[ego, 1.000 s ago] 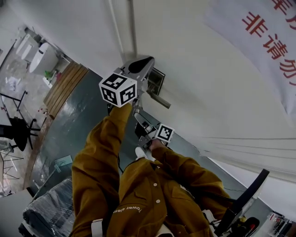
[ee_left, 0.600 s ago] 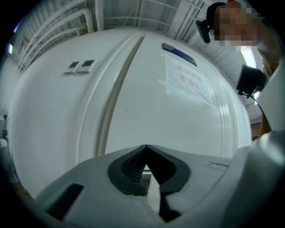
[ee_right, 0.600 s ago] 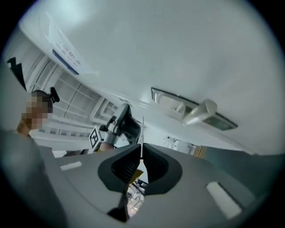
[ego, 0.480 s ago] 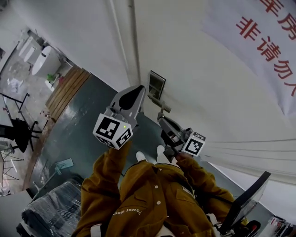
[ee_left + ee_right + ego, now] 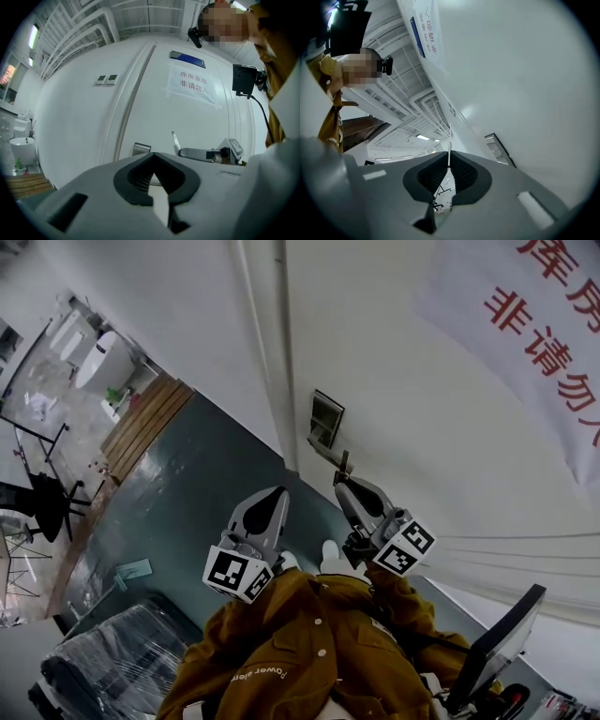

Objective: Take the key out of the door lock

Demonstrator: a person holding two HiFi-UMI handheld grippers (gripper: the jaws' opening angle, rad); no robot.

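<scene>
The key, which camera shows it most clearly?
The left gripper view: the key shows side-on against the white door, sticking out of the right gripper. The head view shows it small and dark at that gripper's tip. The right gripper view sees it edge-on, a thin sliver between the shut jaws.

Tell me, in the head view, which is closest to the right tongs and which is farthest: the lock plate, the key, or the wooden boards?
1. The key: pinched in the right tongs, sticking out past their tip.
2. The lock plate: on the door, just above the key.
3. The wooden boards: far off at the left.
</scene>
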